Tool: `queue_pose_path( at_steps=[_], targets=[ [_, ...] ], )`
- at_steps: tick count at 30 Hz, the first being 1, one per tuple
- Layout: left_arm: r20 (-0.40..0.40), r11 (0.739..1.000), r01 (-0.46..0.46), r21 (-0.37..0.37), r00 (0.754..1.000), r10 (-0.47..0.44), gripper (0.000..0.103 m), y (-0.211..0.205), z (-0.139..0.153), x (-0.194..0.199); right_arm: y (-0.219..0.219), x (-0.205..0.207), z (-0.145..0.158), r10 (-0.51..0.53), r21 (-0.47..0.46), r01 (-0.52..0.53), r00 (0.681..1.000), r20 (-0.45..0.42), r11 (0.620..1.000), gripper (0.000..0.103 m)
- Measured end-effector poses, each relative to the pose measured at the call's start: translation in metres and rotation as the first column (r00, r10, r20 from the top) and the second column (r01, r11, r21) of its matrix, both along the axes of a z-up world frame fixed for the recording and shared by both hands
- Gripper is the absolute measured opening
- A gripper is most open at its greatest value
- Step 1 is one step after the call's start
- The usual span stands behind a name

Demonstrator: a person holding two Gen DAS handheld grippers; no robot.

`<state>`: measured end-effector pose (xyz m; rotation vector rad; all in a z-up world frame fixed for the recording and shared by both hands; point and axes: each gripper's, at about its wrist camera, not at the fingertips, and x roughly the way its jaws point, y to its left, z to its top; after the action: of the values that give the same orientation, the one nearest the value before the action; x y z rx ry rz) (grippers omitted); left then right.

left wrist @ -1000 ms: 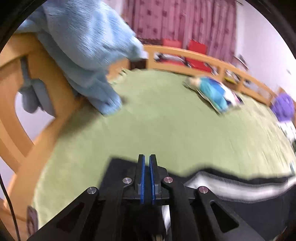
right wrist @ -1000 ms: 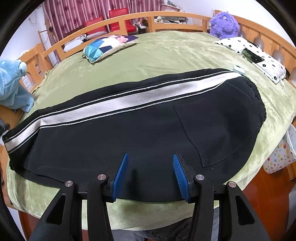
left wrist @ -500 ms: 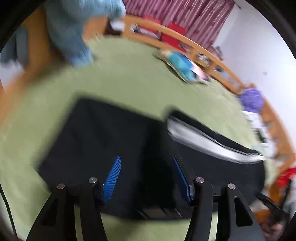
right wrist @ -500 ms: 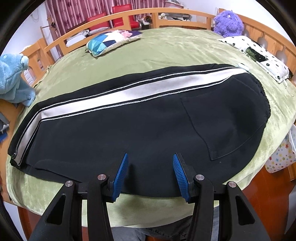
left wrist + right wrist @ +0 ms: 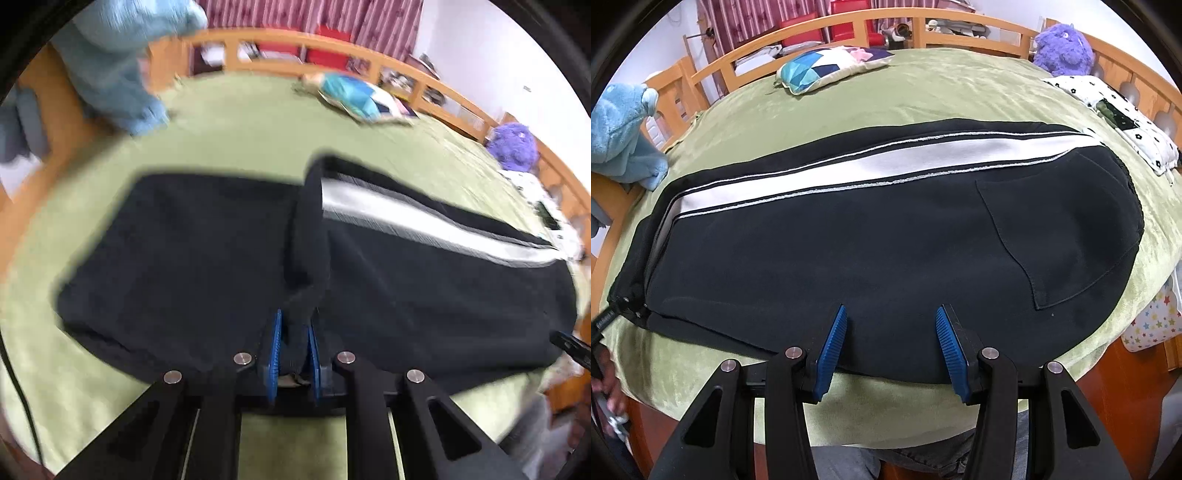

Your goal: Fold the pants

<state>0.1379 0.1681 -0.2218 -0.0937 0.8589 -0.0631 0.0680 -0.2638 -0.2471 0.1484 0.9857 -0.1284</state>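
Observation:
Black pants [image 5: 886, 258] with a white side stripe [image 5: 886, 162] lie lengthwise across the green blanket [image 5: 923, 96]. In the left wrist view a raised fold of the pants [image 5: 306, 240] runs up from my left gripper [image 5: 294, 347]. Its jaws are closing, and the blue pads pinch that black cloth at the near edge. Left of the fold the cloth is plain black; right of it runs the stripe [image 5: 424, 218]. My right gripper [image 5: 890, 336] stands open just above the near hem, with nothing pressed between its pads [image 5: 833, 347].
A light-blue plush cloth [image 5: 624, 125] hangs on the wooden rail [image 5: 713, 70] at the left. A blue patterned pillow [image 5: 831, 66] and a purple plush toy [image 5: 1063, 44] sit at the back. A flowered white cloth [image 5: 1119, 118] lies at the right. A hand [image 5: 609, 391] shows at lower left.
My left gripper came down and toward the pants, opened, then closed on a fold of black cloth. The pants' left end has shifted inward. The right gripper has barely moved.

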Motion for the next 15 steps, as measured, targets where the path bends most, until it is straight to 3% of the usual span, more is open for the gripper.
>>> queue_pose_path(
  at_steps=[3, 9, 13, 15],
  targets=[
    [0.102, 0.990, -0.084, 0.114, 0.992, 0.072, 0.012, 0.017, 0.027, 0.018, -0.005, 0.003, -0.003, -0.019, 0.014, 0.019, 1.000, -0.012, 1.000, 0.051],
    [0.143, 0.968, -0.234, 0.096, 0.965, 0.219, 0.012, 0.072, 0.060, 0.083, -0.010, 0.012, -0.004, -0.039, 0.022, 0.040, 0.999, -0.017, 0.999, 0.051],
    [0.147, 0.968, -0.249, 0.028, 0.959, 0.243, 0.016, 0.096, 0.079, 0.117, -0.011, 0.015, -0.008, -0.051, 0.027, 0.052, 0.998, -0.026, 0.998, 0.051],
    [0.170, 0.959, -0.281, 0.039, 0.948, 0.271, 0.017, 0.094, 0.087, 0.120, -0.011, 0.015, -0.009, -0.054, 0.022, 0.054, 0.998, -0.031, 0.998, 0.051]
  ],
)
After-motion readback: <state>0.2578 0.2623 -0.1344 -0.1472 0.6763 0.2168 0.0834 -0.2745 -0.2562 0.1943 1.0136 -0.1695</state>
